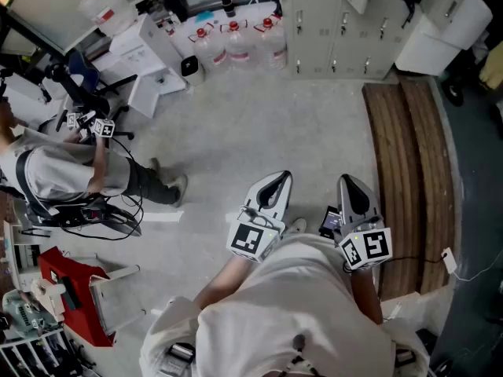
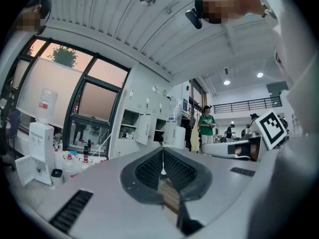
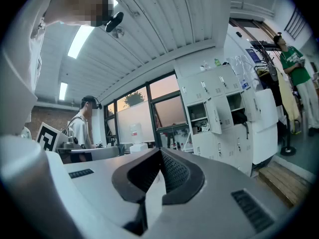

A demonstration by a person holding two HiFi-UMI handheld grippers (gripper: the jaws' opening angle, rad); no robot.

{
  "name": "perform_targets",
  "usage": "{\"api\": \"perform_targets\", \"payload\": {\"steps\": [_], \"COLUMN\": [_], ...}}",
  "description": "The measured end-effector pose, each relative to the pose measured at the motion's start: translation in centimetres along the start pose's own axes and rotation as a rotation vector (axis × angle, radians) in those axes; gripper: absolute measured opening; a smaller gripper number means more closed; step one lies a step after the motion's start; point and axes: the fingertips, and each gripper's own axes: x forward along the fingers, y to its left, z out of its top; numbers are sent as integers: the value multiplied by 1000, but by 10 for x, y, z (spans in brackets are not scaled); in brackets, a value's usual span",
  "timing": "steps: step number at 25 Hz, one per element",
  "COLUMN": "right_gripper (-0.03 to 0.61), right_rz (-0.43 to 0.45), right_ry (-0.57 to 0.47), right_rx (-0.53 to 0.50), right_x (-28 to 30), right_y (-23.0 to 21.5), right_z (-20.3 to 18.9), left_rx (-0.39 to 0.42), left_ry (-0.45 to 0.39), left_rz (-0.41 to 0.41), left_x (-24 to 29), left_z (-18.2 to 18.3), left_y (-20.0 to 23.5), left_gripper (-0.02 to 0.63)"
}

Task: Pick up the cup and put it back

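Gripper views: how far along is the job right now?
Done: nothing that shows. In hand: nothing. The left gripper and the right gripper are both held level with jaws together and empty. Left: everything. No cup appears in any view, so finding it, lifting it and putting it back are all not yet done.

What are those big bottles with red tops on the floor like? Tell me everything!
The three big bottles look like clear plastic water jugs, each with a red cap. They stand upright on the grey floor, side by side in a row, just left of the beige lockers. Whether they touch each other is unclear.
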Motion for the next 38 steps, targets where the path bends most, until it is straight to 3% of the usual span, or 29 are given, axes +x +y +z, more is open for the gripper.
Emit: {"api": "perform_targets", "payload": {"steps": [17, 23, 33, 38], "right_gripper": [25, 25, 25, 25], "right_rz": [-5, -21, -30, -26], "right_ry": [-17, -7, 0, 31], "right_rx": [17, 23, 38, -17], "right_x": [-10, -10, 43, 88], "right_y": [4, -6, -24, -33], "right_z": [2, 1, 4, 11], "left_rx": [46, 28, 20, 2], "left_ry": [9, 15, 11, 3], "left_rz": [-6, -20, -13, -18], "left_x": [-5, 4, 43, 83], "left_z": [-1, -2, 0, 10], "left_y": [-7, -11, 39, 76], "left_gripper": [9, 9, 9, 9]}}
